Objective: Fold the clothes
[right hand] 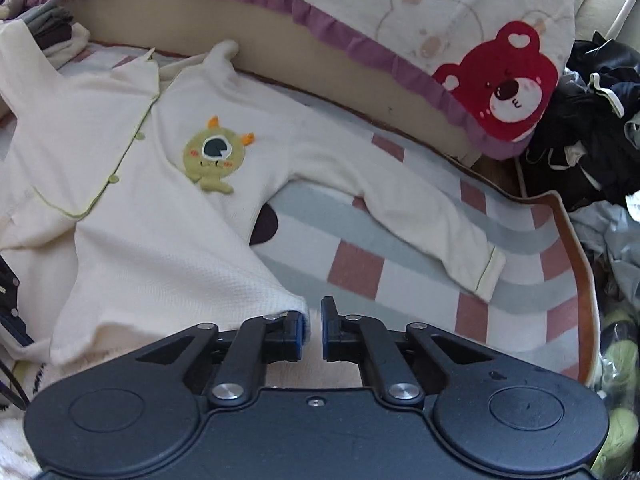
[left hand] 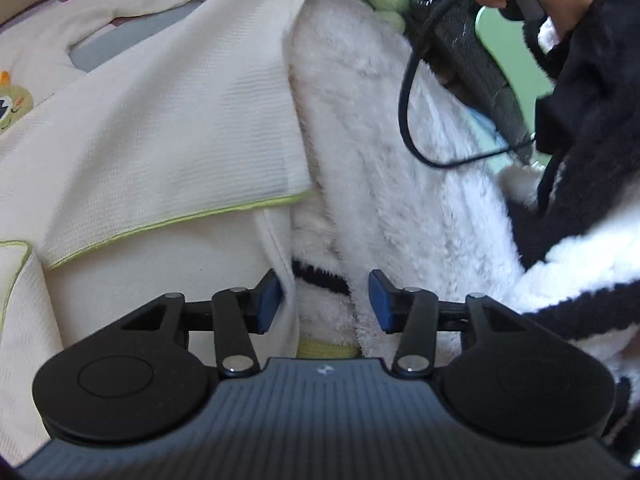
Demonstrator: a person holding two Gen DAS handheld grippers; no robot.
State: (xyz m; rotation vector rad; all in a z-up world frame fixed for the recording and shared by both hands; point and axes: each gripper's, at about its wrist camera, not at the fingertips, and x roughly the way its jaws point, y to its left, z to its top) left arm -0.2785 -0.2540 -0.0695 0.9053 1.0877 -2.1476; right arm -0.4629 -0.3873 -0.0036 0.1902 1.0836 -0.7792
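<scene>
Pyjama top (right hand: 132, 184), one cream garment with one green monster patch (right hand: 214, 158), lies flat on the checked mat (right hand: 400, 248), its one spread sleeve (right hand: 420, 216) running lengthwise toward the picture's lower right, cuff outermost. Left gripper (left hand: 322, 300) points steeply down with jaws apart, straddling white fleece (left hand: 380, 160) beside the top's hem, gripping nothing. Right gripper (right hand: 314, 328) also tilts steeply down, its jaws slightly apart just beside the hem corner, nothing visibly between them.

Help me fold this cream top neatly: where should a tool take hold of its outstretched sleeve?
Grip the sleeve at its green-piped cuff. It lies flat on the checked mat, cuff end free with bare mat around it, so coming from the cuff's open end looks easiest.
</scene>
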